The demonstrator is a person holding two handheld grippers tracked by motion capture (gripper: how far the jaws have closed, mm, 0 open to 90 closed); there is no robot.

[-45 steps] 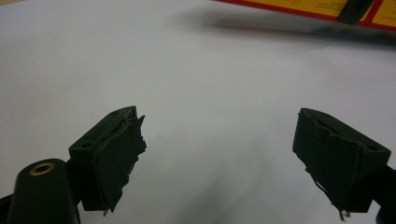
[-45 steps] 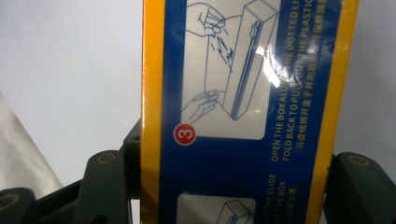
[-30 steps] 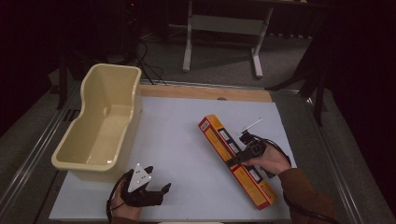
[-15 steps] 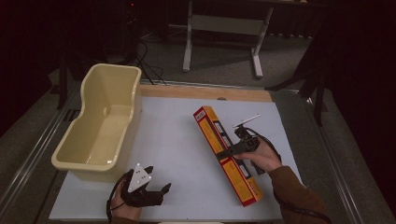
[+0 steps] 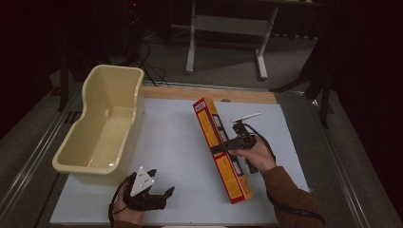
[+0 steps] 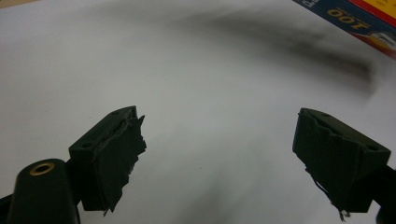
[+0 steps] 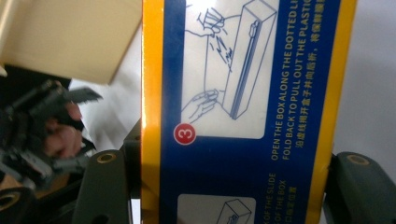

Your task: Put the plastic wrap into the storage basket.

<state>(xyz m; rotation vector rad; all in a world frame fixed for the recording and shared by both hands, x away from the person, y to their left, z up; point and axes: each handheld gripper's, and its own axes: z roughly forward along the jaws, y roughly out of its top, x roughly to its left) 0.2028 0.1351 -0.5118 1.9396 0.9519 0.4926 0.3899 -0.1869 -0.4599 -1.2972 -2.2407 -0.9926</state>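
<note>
A long yellow, red and blue carton point(image 5: 221, 149) hangs tilted above the white table top point(image 5: 176, 142), its far end pointing toward the table's back. My right gripper point(image 5: 224, 146) is shut on the carton at its middle. In the right gripper view the carton's point(image 7: 243, 112) blue panel with printed instructions sits between the two jaws. My left gripper point(image 5: 159, 194) rests open near the front edge, left of centre. In the left gripper view its jaws stand wide apart over bare white surface, and a corner of the carton point(image 6: 355, 18) shows at top right.
A cream plastic tub point(image 5: 102, 126) stands empty on the left side of the table. A wooden strip point(image 5: 209, 94) runs along the back edge. Metal stand legs point(image 5: 225, 42) rise on the floor behind the table.
The right hand has carried the carton leftward and a little up, toward the table's middle. The left gripper has stayed in place.
</note>
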